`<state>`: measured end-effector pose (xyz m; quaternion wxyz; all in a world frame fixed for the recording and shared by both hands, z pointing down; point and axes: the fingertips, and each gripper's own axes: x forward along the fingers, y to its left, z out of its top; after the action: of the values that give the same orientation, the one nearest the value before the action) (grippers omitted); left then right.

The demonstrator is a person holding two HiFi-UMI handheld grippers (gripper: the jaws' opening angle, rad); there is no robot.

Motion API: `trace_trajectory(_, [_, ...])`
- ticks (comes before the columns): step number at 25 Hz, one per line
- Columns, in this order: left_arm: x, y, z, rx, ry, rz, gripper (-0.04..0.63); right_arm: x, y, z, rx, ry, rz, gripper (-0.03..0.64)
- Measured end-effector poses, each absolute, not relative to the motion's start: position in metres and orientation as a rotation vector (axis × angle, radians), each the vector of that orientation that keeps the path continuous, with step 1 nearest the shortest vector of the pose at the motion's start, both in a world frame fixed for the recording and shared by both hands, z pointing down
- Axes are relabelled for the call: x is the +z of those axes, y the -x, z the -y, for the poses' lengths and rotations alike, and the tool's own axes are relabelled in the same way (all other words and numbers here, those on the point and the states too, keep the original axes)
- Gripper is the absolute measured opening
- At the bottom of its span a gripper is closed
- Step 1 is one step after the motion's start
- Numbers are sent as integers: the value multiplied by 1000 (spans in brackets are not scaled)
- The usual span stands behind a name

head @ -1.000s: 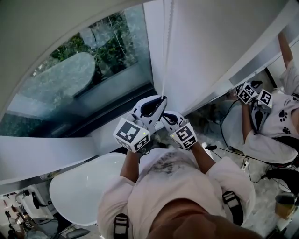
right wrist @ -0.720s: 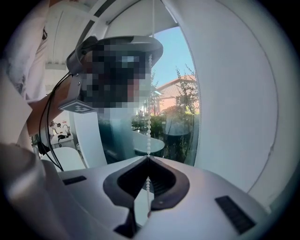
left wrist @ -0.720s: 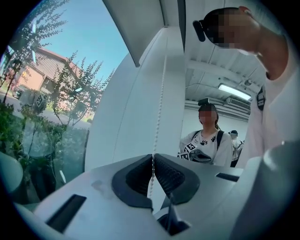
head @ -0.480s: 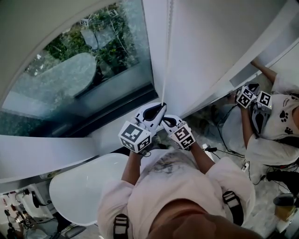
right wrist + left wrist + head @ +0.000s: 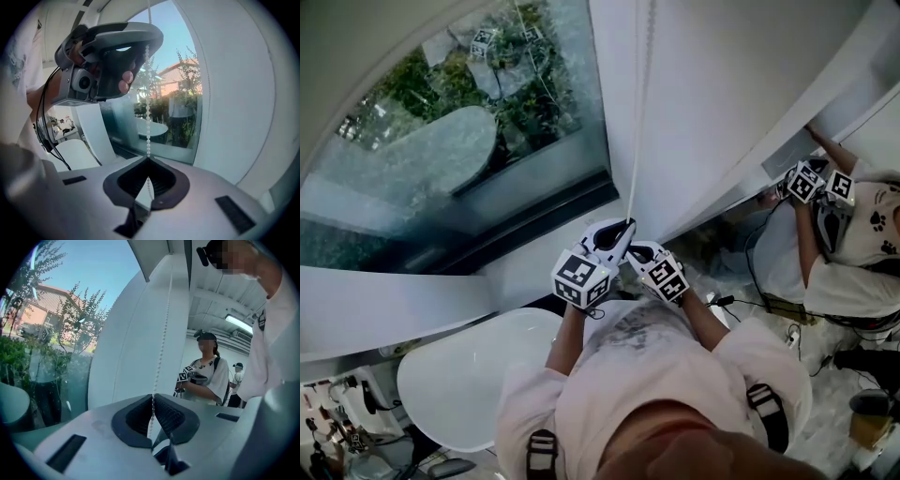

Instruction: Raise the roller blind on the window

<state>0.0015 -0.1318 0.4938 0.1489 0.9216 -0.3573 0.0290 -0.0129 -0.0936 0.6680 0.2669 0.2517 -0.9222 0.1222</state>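
A white roller blind [image 5: 722, 94] hangs beside the window glass [image 5: 469, 141]. Its white bead chain [image 5: 637, 122] runs straight down to my two grippers in front of my chest. The left gripper [image 5: 625, 227] is shut on the bead chain [image 5: 161, 348], which is pinched between its dark pads [image 5: 174, 416]. Just below it, the right gripper [image 5: 630, 251] is also shut on the chain [image 5: 148, 108], which enters its closed jaws at the tip. In the right gripper view, the left gripper [image 5: 112, 56] sits directly above on the same chain.
A white sill [image 5: 384, 300] runs under the window, with a white round chair [image 5: 469, 375] below it at left. Another person with two grippers [image 5: 820, 183] stands at the right by the same wall. Cables [image 5: 769, 309] lie on the floor.
Both grippers have sunk together along the line of the chain, still shut on it, the left one staying just above the right.
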Motion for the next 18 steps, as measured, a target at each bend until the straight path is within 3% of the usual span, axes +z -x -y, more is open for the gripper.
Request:
trace_trajectory(15, [498, 8, 130, 94, -2646, 1066, 15, 640, 17, 80, 252, -650, 2568, 68])
trace_trajectory(17, [498, 10, 131, 91, -2646, 1068, 15, 626, 18, 81, 256, -649, 2588, 159])
trace_trajectory(18, [498, 10, 131, 89, -2646, 1069, 15, 618, 17, 81, 260, -652, 2599, 173])
